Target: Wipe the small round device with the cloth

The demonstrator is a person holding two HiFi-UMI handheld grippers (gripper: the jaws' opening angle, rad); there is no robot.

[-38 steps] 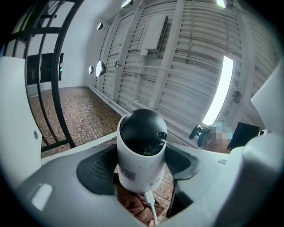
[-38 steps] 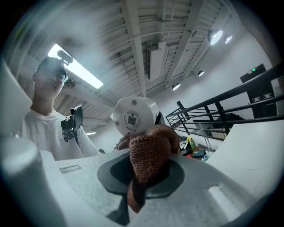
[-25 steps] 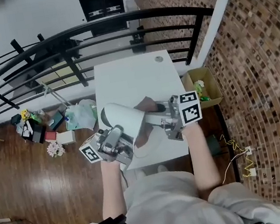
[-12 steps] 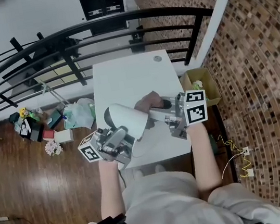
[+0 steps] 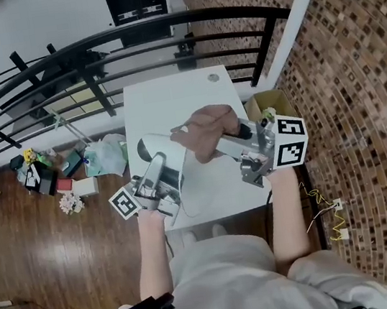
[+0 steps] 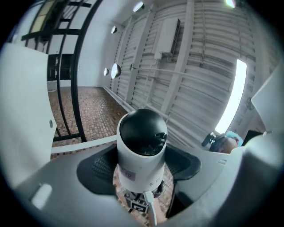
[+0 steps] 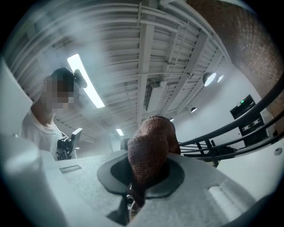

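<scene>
Left claw (image 6: 141, 165): clamped on dome camera (image 6: 142, 142); pads set on the white body, black dome facing outward.
Right claw (image 7: 141, 175): clenched on bunched brown cloth (image 7: 149, 146).
Position: camera held raised over white surface (image 5: 184, 93); cloth just beside it, contact not confirmed.
Cable (image 6: 149, 205): trails from camera base.
Risk: the smooth round shell may be pushed out of the grip by hard wiping; the cable may be snagged; the cloth may be dragged loose.

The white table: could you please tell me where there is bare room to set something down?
Bare: the far half of the table, between the railing and the held device and cloth, save a small grommet near its far right corner. Crowded: the near half, under both.
</scene>
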